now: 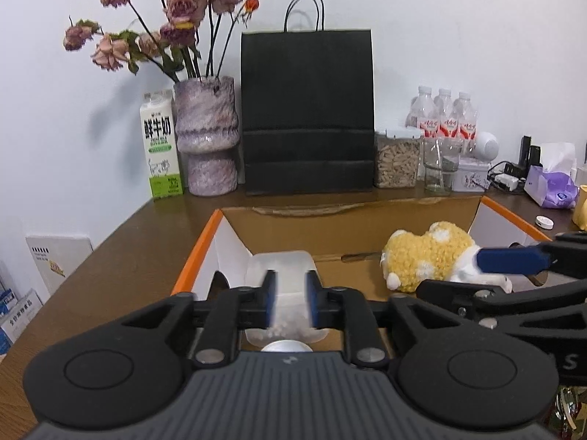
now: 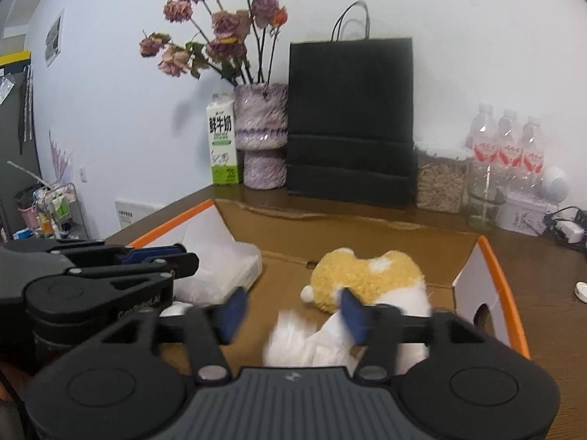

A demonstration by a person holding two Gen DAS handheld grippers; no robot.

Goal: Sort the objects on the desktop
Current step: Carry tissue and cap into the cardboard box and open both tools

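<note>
An open cardboard box (image 1: 194, 256) (image 2: 493, 256) with orange edges lies on the brown desk. Inside on its left lies a translucent plastic container (image 1: 282, 267) (image 2: 223, 275). My left gripper (image 1: 291, 300) (image 2: 189, 255) hangs just over it, jaws a little apart, and the pads do not visibly press on it. A yellow and white plush toy (image 1: 425, 253) (image 2: 367, 271) rests in the box's right half. My right gripper (image 2: 293, 315) (image 1: 449, 273) stands open, wide apart, astride the toy's blurred white end.
Along the back wall stand a milk carton (image 1: 161, 146), a purple vase of dried roses (image 1: 207, 135), a black paper bag (image 1: 308, 113), a jar of seeds (image 1: 396, 159), a glass (image 1: 440, 168) and water bottles (image 1: 445, 117). A tissue pack (image 1: 550, 187) lies at the right.
</note>
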